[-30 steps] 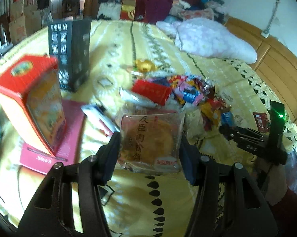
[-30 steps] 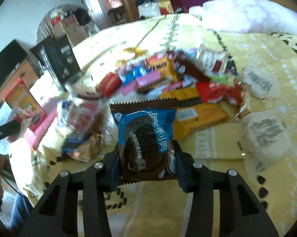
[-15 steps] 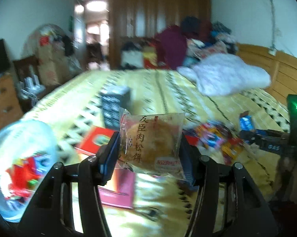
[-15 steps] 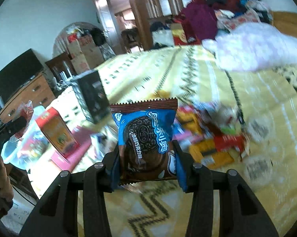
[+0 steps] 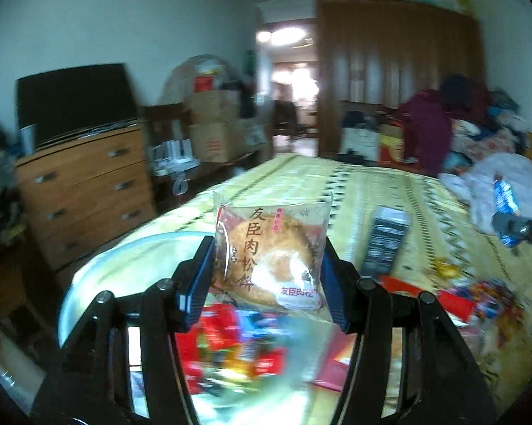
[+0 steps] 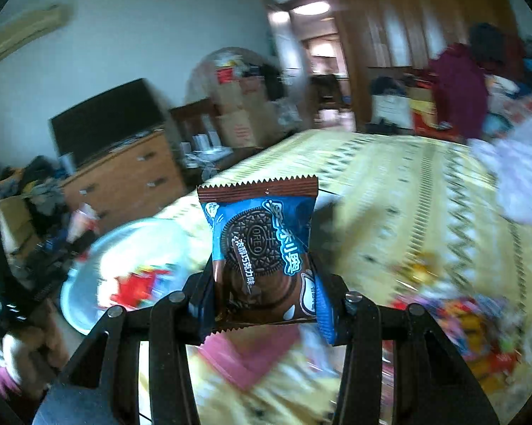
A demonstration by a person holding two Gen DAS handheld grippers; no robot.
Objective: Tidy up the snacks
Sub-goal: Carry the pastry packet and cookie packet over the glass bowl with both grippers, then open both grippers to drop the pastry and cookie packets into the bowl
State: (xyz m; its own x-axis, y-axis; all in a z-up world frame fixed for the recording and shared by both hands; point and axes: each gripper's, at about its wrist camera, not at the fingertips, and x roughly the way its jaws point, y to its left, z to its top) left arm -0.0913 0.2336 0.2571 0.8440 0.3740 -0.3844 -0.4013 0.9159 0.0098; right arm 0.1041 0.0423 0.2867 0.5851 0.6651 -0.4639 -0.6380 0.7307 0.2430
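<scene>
Pale blue round plastic basin sits at the bed's left edge, red and mixed wrappers inside, blurred so probably candy. Left gripper clenches a clear-wrapped round meat-floss pastry above the basin. Right gripper clenches a blue-brown Oreo packet, held upright over the yellow patterned bedspread. A second ago both were low over the loose snack pile; now they are raised, room in view. Far bedspread lies bare.

left gripper clamped, right gripper clamped, both raised
</scene>
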